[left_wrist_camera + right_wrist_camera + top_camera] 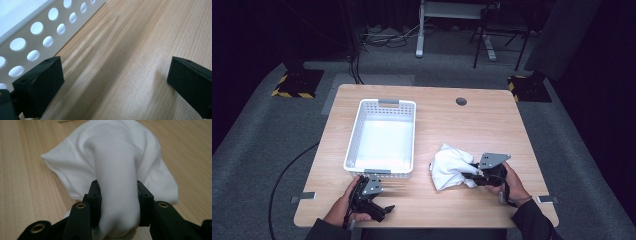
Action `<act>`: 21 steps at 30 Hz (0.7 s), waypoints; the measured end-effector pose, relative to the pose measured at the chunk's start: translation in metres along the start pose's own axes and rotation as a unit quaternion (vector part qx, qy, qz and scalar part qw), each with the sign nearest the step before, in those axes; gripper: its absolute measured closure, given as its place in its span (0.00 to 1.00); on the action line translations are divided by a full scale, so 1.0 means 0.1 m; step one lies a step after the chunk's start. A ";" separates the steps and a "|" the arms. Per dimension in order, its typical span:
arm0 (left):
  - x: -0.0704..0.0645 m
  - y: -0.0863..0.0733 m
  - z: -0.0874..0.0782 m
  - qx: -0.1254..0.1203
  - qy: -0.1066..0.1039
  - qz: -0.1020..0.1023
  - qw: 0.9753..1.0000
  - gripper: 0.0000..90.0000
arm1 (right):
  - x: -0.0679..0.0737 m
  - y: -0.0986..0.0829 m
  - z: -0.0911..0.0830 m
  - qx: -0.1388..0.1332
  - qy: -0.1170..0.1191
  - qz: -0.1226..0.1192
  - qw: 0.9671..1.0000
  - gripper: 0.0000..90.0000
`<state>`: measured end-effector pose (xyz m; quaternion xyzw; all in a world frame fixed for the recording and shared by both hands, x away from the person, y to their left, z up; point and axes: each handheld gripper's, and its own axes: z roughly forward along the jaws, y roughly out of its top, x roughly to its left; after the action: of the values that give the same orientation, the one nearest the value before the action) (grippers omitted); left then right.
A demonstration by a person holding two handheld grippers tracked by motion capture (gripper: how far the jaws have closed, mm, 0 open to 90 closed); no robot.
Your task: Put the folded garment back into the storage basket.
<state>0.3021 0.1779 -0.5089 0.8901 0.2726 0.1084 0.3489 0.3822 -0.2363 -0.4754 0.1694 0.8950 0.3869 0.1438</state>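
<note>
A crumpled white cloth (450, 167) lies on the right half of the light wooden table (472, 125), near the front edge, and a thick fold of it (117, 195) is pinched between the black jaws of the right gripper (473, 175), which close on it from both sides. In the right gripper view the fold bulges up and over the jaws, while the rest of the cloth spreads flat on the wood beyond them. The person's right hand (511, 181) holds that gripper from the table's front right, with the grey three-cornered plate on top of it. To the left of the cloth, and apart from it, stands a white perforated plastic basket (357, 131) with grey handle grips at both short ends; bare wood lies between the two, with nothing in the way. The left gripper (382, 210) rests at the front left of the table, just before the basket's near end, held by the left hand (343, 207). Its jaws are spread wide with only table wood between them, and in the left gripper view the basket's holed wall (37, 27) runs close beside one jaw. A small dark round hole (461, 101) sits in the tabletop near the far edge.
</note>
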 end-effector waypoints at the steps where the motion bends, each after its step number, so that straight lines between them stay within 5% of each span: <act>1: 0.00 0.00 0.00 0.000 0.000 0.000 1.000 0.01 | 0.00 0.01 -0.02 -0.003 0.001 0.000 1.000 0.73; 21: 0.00 0.00 0.00 0.000 0.000 -0.001 1.000 0.01 | 0.04 0.15 -0.15 -0.031 -0.024 0.017 0.999 0.74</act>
<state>0.3021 0.1778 -0.5090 0.8898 0.2730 0.1083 0.3491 0.3756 -0.2341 -0.4551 0.1892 0.8760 0.4123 0.1636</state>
